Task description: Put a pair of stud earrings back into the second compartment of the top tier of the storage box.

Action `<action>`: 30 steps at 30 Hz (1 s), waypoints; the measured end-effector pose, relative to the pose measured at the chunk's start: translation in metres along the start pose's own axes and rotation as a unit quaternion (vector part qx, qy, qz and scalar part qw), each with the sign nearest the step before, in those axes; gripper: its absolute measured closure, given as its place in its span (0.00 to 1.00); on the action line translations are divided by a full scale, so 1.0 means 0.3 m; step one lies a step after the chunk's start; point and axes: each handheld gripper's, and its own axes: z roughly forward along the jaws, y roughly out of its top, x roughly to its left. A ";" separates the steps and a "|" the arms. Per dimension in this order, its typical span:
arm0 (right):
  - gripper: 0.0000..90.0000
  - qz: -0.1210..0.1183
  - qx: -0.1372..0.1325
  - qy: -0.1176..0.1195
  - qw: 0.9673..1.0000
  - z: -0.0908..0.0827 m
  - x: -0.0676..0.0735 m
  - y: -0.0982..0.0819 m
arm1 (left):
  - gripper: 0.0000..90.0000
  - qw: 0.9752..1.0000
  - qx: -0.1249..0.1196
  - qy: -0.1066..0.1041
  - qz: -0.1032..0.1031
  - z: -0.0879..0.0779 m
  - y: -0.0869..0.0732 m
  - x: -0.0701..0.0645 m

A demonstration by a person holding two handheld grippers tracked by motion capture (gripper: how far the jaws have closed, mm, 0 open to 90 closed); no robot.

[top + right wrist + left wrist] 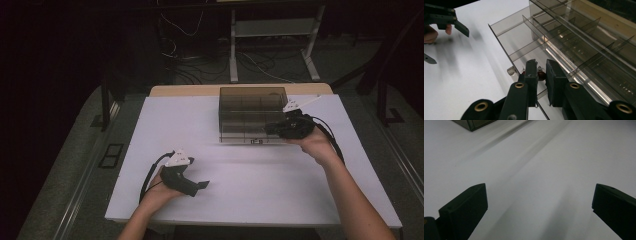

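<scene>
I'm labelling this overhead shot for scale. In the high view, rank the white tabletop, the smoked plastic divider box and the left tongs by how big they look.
Largest to smallest, as they look in the high view:
1. White tabletop
2. Smoked divider box
3. Left tongs, open

The tongs sit nearer the camera than the box, yet look smaller.

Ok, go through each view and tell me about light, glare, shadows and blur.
High view: dim, surroundings nearly black, the white table lit best. Left gripper view: soft grey shadow streaks across the table, the box corner at top slightly soft. Right gripper view: bright glare streaks along the clear box's dividers; the left gripper at upper left casts a smeared shadow.
</scene>
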 end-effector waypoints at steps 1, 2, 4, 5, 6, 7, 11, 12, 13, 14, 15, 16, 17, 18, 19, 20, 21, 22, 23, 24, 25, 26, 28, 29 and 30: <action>0.88 0.000 0.002 0.000 1.000 0.005 -0.001 -0.002 | 0.00 1.000 0.000 0.000 0.000 0.000 0.000 0.000; 0.87 0.001 0.004 0.001 1.000 0.010 -0.002 -0.004 | 0.00 1.000 0.001 0.000 0.001 0.001 0.000 0.000; 0.87 0.003 0.005 0.001 1.000 0.018 -0.003 -0.007 | 0.00 1.000 0.002 0.000 0.002 0.001 0.000 0.001; 0.87 0.004 0.007 0.002 1.000 0.021 -0.003 -0.008 | 0.00 1.000 0.002 -0.001 0.002 0.001 0.000 0.001; 0.87 0.004 0.008 0.001 1.000 0.025 -0.004 -0.009 | 0.00 1.000 0.003 -0.001 0.002 0.002 0.000 0.001; 0.87 0.006 0.010 0.001 1.000 0.028 -0.004 -0.010 | 0.00 1.000 0.003 -0.001 0.002 0.002 0.000 0.001; 0.87 0.007 0.011 0.002 1.000 0.034 -0.005 -0.012 | 0.00 1.000 0.003 -0.001 0.002 0.001 0.000 0.001; 0.86 0.007 0.010 0.002 1.000 0.034 -0.005 -0.012 | 0.00 1.000 0.002 -0.001 0.002 0.001 0.000 0.001; 0.85 0.008 0.009 0.003 1.000 0.035 -0.005 -0.013 | 0.00 1.000 0.002 -0.001 0.002 0.001 0.000 0.001; 0.85 0.009 0.011 0.004 1.000 0.035 -0.006 -0.013 | 0.00 1.000 0.003 -0.001 0.003 0.001 0.000 0.001; 0.84 0.010 0.012 0.002 1.000 0.035 -0.005 -0.014 | 0.00 1.000 0.003 -0.001 0.003 0.002 0.000 0.001; 0.84 0.011 0.012 0.002 1.000 0.035 -0.006 -0.015 | 0.00 1.000 0.003 -0.001 0.003 0.001 0.000 0.001; 0.84 0.011 0.013 0.002 1.000 0.035 -0.006 -0.016 | 0.00 1.000 0.002 -0.001 0.003 0.001 0.000 0.000; 0.84 0.010 0.013 0.002 1.000 0.035 -0.007 -0.017 | 0.00 1.000 0.002 -0.001 0.002 0.001 0.000 0.000; 0.84 0.010 0.012 0.002 1.000 0.034 -0.007 -0.017 | 0.00 1.000 0.001 -0.002 0.002 0.001 0.000 -0.001; 0.83 0.011 0.012 0.003 1.000 0.033 -0.008 -0.018 | 0.00 1.000 0.000 -0.002 0.001 0.001 0.000 -0.001; 0.83 0.013 0.010 0.003 1.000 0.031 -0.008 -0.017 | 0.00 1.000 0.001 -0.002 0.001 0.001 0.000 0.000; 0.83 0.014 0.009 0.005 1.000 0.027 -0.008 -0.017 | 0.00 1.000 0.001 -0.002 0.002 0.001 0.000 0.000; 0.82 0.016 0.006 0.007 1.000 0.023 -0.008 -0.016 | 0.00 1.000 0.002 -0.002 0.003 0.002 0.000 0.001; 0.82 0.016 0.002 0.010 1.000 0.019 -0.008 -0.016 | 0.00 1.000 0.003 -0.002 0.004 0.002 0.000 0.001; 0.82 0.015 0.000 0.010 1.000 0.014 -0.007 -0.016 | 0.00 1.000 0.002 -0.002 0.003 0.002 0.001 0.000; 0.82 0.012 -0.003 0.008 1.000 0.010 -0.003 -0.016 | 0.00 1.000 0.001 -0.002 0.003 0.002 0.001 -0.001; 0.83 0.005 -0.003 0.003 1.000 0.002 0.007 -0.017 | 0.00 1.000 0.002 -0.002 0.003 0.002 0.001 -0.001; 0.83 0.004 -0.003 0.003 1.000 0.000 0.009 -0.018 | 0.00 1.000 0.000 -0.002 0.002 0.002 0.001 -0.001; 0.84 0.006 -0.003 0.005 1.000 -0.002 0.014 -0.019 | 0.00 1.000 0.000 -0.002 0.002 0.002 0.001 -0.001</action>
